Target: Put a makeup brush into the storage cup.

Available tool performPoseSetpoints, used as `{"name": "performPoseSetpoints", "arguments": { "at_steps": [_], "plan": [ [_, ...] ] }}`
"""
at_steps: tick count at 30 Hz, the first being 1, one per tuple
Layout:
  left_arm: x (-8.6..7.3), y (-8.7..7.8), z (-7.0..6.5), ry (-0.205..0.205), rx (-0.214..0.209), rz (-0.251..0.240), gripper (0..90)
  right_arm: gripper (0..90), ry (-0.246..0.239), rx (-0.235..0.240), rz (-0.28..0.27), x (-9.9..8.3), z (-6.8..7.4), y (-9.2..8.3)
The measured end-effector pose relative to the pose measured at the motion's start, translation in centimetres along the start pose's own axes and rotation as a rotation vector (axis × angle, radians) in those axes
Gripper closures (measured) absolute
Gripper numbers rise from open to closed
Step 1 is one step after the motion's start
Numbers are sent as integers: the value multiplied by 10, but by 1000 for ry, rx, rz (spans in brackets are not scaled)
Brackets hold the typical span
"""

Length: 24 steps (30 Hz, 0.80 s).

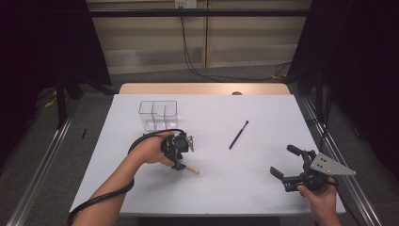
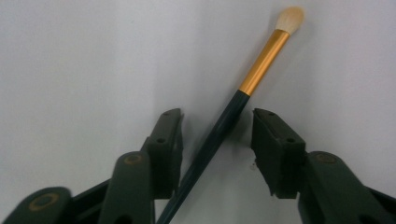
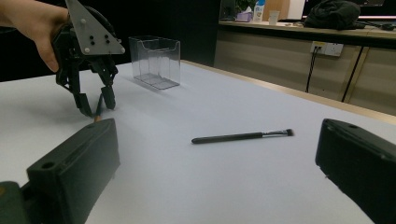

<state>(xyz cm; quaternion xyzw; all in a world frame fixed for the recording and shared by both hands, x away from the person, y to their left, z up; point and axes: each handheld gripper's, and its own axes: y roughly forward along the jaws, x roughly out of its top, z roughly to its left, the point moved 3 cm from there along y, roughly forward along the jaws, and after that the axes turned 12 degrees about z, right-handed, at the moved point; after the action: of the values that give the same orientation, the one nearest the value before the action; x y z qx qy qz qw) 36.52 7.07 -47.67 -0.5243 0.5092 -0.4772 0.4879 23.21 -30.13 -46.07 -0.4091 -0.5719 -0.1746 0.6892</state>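
A makeup brush [image 2: 261, 65] with a dark handle, gold ferrule and cream bristles lies flat on the white table [image 1: 235, 188]. My left gripper [image 2: 217, 114] points down over it, its jaws straddling the handle with a gap on each side, so it is open. In the high view the left gripper [image 1: 178, 165] is left of centre, and the brush's pale tip [image 1: 192, 169] pokes out to its right. My right gripper [image 1: 285, 161] stands open near the table's front right with nothing between its fingers. A second, all-black brush [image 1: 238, 134] lies between the two grippers.
A clear plastic two-compartment holder [image 1: 158, 114] stands behind the left gripper, toward the back left. In the right gripper view the holder [image 3: 156, 60] is beyond the left gripper [image 3: 97, 103], and the black brush [image 3: 243, 136] lies straight ahead.
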Motion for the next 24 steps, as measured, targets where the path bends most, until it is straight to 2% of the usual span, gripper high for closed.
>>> {"name": "performPoseSetpoints", "arguments": {
  "at_steps": [4,8,16,19,24],
  "plan": [
    [0,-1,1,-7,-7,2,648,0,-1,0,1,0,0,0],
    [1,-1,0,-7,-9,7,682,0,-4,-4,2,0,0,0],
    [2,-1,0,-27,-19,22,817,0,-7,-3,3,0,0,0],
    [2,-1,1,-24,-18,29,831,0,-5,-5,3,0,0,-1],
    [4,-1,0,-48,-22,35,832,0,-5,-4,3,0,0,-1]
  ]
}}
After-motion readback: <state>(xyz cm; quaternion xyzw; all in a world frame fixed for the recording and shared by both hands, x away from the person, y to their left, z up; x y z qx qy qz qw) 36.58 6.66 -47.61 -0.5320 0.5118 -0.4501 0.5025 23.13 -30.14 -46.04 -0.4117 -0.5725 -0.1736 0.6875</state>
